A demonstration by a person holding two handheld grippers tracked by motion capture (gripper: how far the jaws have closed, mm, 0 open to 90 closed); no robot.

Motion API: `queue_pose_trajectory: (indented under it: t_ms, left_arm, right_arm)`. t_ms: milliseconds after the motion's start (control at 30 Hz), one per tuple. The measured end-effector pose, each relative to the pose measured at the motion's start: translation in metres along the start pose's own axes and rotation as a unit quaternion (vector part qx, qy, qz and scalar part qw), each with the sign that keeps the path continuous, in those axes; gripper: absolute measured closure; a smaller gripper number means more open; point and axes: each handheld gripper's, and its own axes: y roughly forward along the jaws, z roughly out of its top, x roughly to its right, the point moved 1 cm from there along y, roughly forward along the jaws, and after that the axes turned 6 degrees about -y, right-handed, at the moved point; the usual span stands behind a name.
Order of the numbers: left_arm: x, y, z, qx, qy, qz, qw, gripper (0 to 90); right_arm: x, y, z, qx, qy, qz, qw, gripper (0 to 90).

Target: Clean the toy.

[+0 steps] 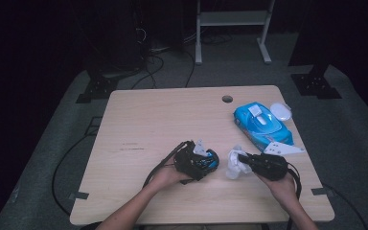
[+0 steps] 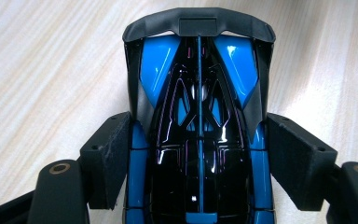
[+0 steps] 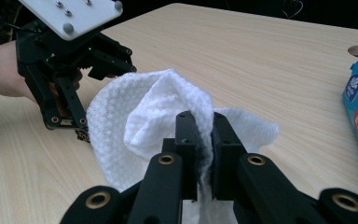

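The toy car (image 2: 199,135), blue and glossy black with a dark rear wing, sits between the 2 jaws of the left gripper (image 1: 199,160). In the left gripper view both foam pads press its flanks, so the jaws are pinching the car with the bench top under it. In the high view the car lies near the middle of the bench's near half, a little way in from the near edge.

Just beside it, toward the right edge, the white wipe (image 3: 154,116) is crumpled and standing up in a loose fold. The right gripper (image 1: 243,158) has its 2 jaws pressed almost together on a pleat of the wipe, which is squeezed between the pads in the right gripper view. Wipe and car are near each other, but whether they touch I cannot tell.

Farther back, near the right edge, a blue pack of wipes (image 1: 262,125) lies flat with its white lid flap (image 1: 281,111) open toward the far right corner. A small round hole (image 1: 227,98) sits in the bench (image 1: 143,115) close to the far edge.
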Motion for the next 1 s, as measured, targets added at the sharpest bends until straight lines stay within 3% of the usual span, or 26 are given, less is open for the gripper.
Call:
queue_pose_trajectory:
  t_ms: [100, 133, 200, 367, 467, 567, 667, 1000]
  left_arm:
    - [-0.003, 0.001, -0.002, 0.006, -0.010, -0.009, 0.9999, 27.1]
    - [-0.006, 0.002, -0.004, 0.013, -0.022, -0.018, 0.9995, 27.1]
    - [-0.008, 0.004, -0.007, 0.005, -0.022, -0.033, 0.9992, 27.0]
    - [-0.008, 0.001, -0.011, 0.011, -0.013, -0.030, 0.9994, 26.7]
    - [-0.010, -0.001, -0.014, 0.004, -0.022, -0.040, 0.9989, 21.5]
    - [-0.009, -0.003, -0.020, -0.004, -0.015, -0.039, 0.9991, 19.0]
    - [-0.008, -0.003, -0.025, 0.000, -0.009, -0.026, 0.9996, 25.7]
    - [-0.005, -0.005, -0.024, -0.005, 0.000, -0.011, 0.9999, 26.1]
  right_arm:
    - [0.000, 0.000, 0.000, 0.000, 0.000, -0.001, 1.0000, 82.9]
    - [0.000, -0.001, 0.000, 0.002, 0.002, -0.002, 1.0000, 82.9]
    - [0.000, -0.001, 0.000, 0.001, 0.003, -0.001, 1.0000, 82.8]
    - [0.001, 0.000, 0.000, 0.000, 0.003, -0.002, 1.0000, 82.6]
    - [0.001, 0.000, -0.001, -0.001, 0.003, -0.002, 1.0000, 82.5]
    - [0.000, 0.000, -0.001, 0.000, 0.002, -0.002, 1.0000, 82.5]
    - [0.001, 0.000, -0.001, -0.001, 0.004, -0.003, 1.0000, 82.5]
    - [0.002, -0.001, -0.001, 0.003, 0.009, -0.006, 0.9999, 82.5]
